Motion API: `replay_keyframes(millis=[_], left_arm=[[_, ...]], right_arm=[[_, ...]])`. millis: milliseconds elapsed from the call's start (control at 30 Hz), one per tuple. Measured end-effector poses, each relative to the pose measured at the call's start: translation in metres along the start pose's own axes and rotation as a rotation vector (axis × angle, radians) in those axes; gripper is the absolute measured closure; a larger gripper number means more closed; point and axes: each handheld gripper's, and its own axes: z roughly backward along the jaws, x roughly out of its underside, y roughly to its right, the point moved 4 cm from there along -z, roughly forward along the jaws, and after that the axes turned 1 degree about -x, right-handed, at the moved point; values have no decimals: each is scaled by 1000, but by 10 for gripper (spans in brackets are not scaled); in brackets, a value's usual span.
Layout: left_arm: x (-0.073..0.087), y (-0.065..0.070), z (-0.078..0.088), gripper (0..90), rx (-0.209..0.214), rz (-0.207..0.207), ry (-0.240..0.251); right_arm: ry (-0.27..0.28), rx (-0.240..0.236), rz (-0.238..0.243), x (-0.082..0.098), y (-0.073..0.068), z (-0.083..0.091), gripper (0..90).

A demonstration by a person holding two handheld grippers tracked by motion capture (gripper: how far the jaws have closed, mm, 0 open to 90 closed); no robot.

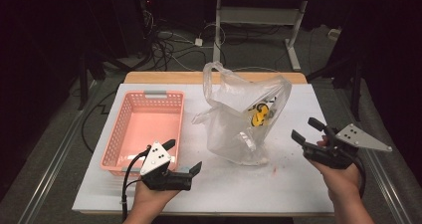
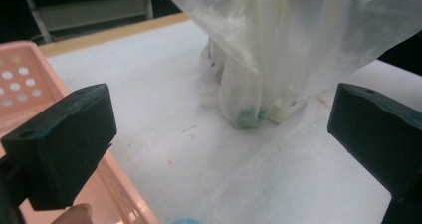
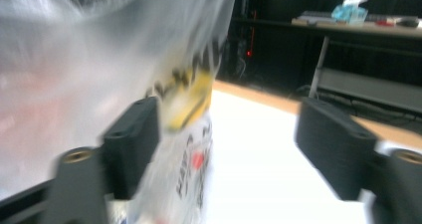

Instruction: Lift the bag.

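The crumpled clear plastic bag (image 1: 244, 117) stands on the white table (image 1: 298, 184) — nothing grips it. Left gripper (image 1: 185, 156) and right gripper (image 1: 304, 129) both gape, empty.

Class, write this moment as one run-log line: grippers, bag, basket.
left gripper: open, holding nothing | right gripper: open, holding nothing | clear plastic bag: standing on white table, contents inside | pink perforated plastic basket: left of bag

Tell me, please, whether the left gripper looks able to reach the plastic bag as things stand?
Probably yes: the left gripper has open, empty jaws pointing at the plastic bag, with just bare white tabletop between them. The pink basket sits off to the side.
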Motion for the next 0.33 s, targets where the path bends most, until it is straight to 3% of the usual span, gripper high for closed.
replay_keyframes(millis=[167,333], left_arm=[[3,-2,-2,0,-7,7,3],[5,0,-3,0,-11,2,0]], right_arm=[[-39,11,-12,24,-3,-5,0],[-69,24,-11,37,-2,-7,0]])
